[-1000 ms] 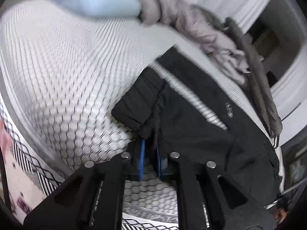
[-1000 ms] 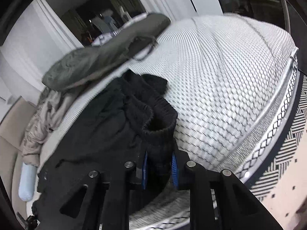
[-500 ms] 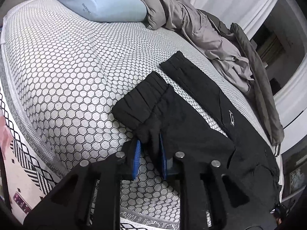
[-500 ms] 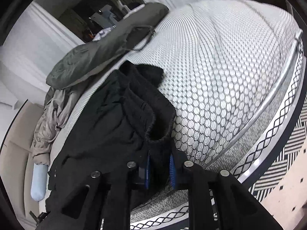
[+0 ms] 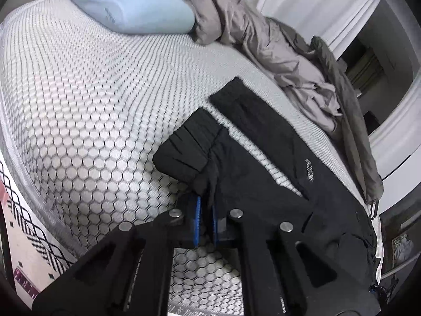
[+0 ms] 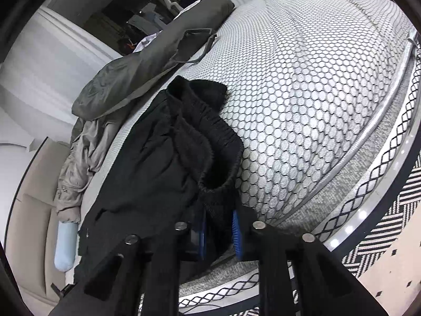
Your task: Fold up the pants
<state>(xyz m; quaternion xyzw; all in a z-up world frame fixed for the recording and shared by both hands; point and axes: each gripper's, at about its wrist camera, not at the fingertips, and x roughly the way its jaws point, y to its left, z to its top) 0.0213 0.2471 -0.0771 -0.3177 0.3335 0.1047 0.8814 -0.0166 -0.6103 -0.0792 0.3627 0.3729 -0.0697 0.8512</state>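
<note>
Black pants lie spread along the near edge of a bed whose cover is printed with grey honeycomb cells, the two legs running apart with a strip of cover showing between them. In the left wrist view the left gripper has its blue pads nipped together on the cloth at the cuff of the nearer leg; its jaws have just been closing, with fabric between them. In the right wrist view the right gripper is clamped on the ribbed waistband, which stands bunched up above the pads. So both ends of the garment appear to be gripped, but no fold looks made: the legs are not yet laid one on the other and the full length is still stretched out. By my reading the work is at its start, with the lengthwise fold and the crosswise folds all left. A pale blue pillow, a rumpled grey-brown blanket and a dark olive bag sit farther back on the bed.
</note>
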